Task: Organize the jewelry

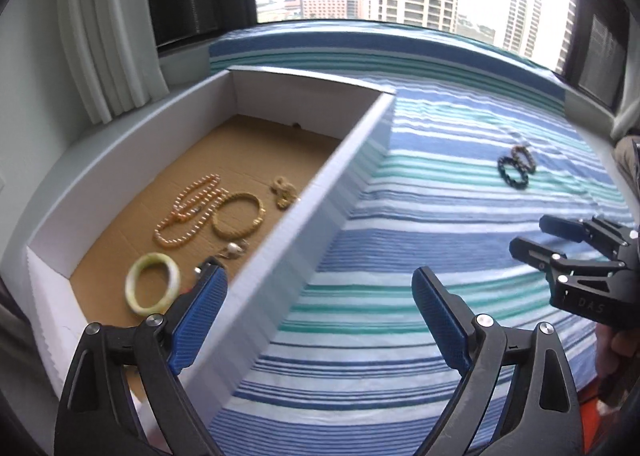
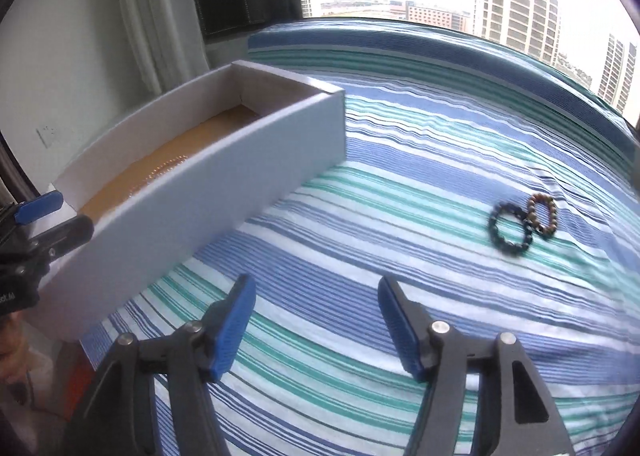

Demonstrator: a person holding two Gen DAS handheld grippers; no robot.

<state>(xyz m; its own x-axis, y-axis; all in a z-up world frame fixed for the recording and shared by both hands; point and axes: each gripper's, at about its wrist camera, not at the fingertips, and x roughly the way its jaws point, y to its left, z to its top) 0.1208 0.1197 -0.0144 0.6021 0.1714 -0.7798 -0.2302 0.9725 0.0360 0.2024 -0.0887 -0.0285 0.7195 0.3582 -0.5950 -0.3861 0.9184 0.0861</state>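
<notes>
Left wrist view, bottom: our left claw (image 1: 320,320) gapes wide, empty, straddling the white box's (image 1: 288,232) near wall. Left of centre, inside it, lie a jade bangle (image 1: 152,288), gold bangle (image 1: 239,215) and pearl necklace (image 1: 192,211). Lower centre in the right wrist view, our right claw (image 2: 316,330) stands open over the striped bed (image 2: 360,215); two beaded bracelets (image 2: 522,221) lie at mid-right.
</notes>
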